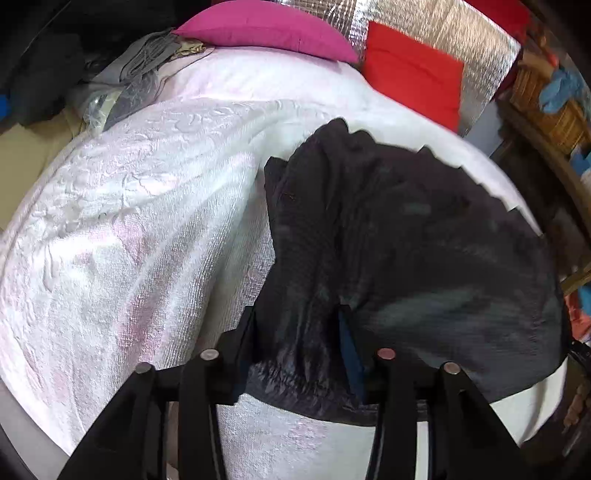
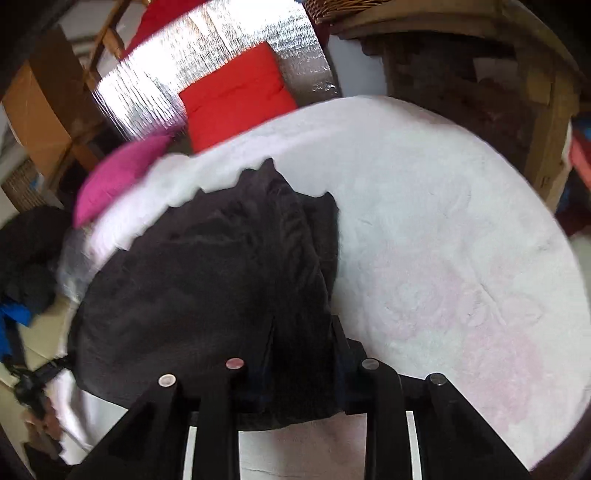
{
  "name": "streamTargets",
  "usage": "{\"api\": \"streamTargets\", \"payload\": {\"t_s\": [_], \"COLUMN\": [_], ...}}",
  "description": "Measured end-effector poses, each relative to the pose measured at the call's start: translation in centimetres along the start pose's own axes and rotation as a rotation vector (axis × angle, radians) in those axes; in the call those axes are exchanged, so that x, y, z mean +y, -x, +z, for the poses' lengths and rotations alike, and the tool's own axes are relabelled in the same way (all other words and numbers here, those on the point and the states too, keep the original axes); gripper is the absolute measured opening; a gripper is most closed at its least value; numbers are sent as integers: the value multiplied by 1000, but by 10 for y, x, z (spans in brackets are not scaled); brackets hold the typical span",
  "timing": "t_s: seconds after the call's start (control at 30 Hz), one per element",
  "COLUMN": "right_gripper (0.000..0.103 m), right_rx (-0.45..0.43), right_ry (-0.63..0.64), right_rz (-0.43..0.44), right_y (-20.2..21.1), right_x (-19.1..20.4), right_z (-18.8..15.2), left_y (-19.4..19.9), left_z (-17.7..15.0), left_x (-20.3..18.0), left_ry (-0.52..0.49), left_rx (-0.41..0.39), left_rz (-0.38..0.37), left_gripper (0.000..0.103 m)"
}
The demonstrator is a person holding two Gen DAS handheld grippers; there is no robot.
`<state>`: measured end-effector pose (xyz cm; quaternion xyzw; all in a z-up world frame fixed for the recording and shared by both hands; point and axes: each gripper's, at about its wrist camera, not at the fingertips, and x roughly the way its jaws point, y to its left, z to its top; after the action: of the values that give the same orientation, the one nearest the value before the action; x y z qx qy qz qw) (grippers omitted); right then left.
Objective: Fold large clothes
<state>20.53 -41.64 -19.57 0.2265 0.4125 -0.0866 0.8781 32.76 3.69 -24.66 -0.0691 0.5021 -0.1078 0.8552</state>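
A dark garment (image 1: 406,240) (image 2: 207,280) is lying bunched on a white bedspread (image 1: 129,221) (image 2: 443,240), its far part resting on the cover while its near edge is being lifted off it. The left wrist view is showing the cloth spreading toward the right edge of the bed, with a shiny, gathered hem hanging below the fingers. The right wrist view is showing the same cloth spreading toward the left edge, and more bare bedspread to the right of it; this view is blurred along the cloth's far edge.

The left gripper (image 1: 297,332) is clenching a fold of the garment, the cloth filling the narrow gap between its fingers. The right gripper (image 2: 304,350) is likewise pinching a fold of the near edge, its fingers standing close together with cloth packed between them. Neither gripper is touching the bedspread.

At the far edge of the bed a pink pillow (image 1: 266,29) (image 2: 118,177) and a red cushion (image 1: 413,70) (image 2: 236,96) are leaning near a silver foil panel (image 1: 436,26) (image 2: 207,48). The left view alone is showing a heap of grey cloth (image 1: 140,62) at the far left corner and wicker baskets (image 1: 554,110) beyond the right edge. The right view alone is showing a wooden frame (image 2: 546,92) past the bed's right side and a cardboard box (image 2: 40,118) at the left.
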Motion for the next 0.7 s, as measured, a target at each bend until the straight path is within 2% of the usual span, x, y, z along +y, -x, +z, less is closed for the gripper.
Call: {"api": "streamTargets", "payload": {"t_s": [0.07, 0.13, 0.17, 0.2, 0.23, 0.27, 0.33, 0.43, 0.7], "right_gripper": [31, 31, 35, 42, 64, 74, 74, 74, 74], "right_rx": [58, 47, 36, 19, -2, -36, -135, -222, -246], "right_ry": [-2, -20, -37, -62, -86, -97, -81, -24, 92], "right_rz": [-23, -16, -8, -5, -9, -22, -38, -36, -21], "right_y": [-16, -12, -7, 0, 9, 21, 45, 74, 124], "right_x": [0, -1, -2, -4, -6, -7, -2, 19, 74], "right_z": [-3, 0, 1, 2, 0, -3, -11, -22, -69], "left_y": [1, 4, 10, 17, 23, 30, 51, 81, 170], "left_z": [0, -2, -5, -10, -13, -18, -32, -45, -76], "left_x": [-6, -11, -13, -17, -19, -24, -32, -44, -71], "left_ry": [-29, -47, -51, -61, -70, -82, -100, -105, -147], "left_rx": [-18, -43, -59, -86, -103, -125, -178, -246, -393], "left_rz": [46, 100, 132, 169, 190, 222, 265, 280, 325], "left_gripper": [54, 64, 66, 68, 68, 68, 74, 83, 93]}}
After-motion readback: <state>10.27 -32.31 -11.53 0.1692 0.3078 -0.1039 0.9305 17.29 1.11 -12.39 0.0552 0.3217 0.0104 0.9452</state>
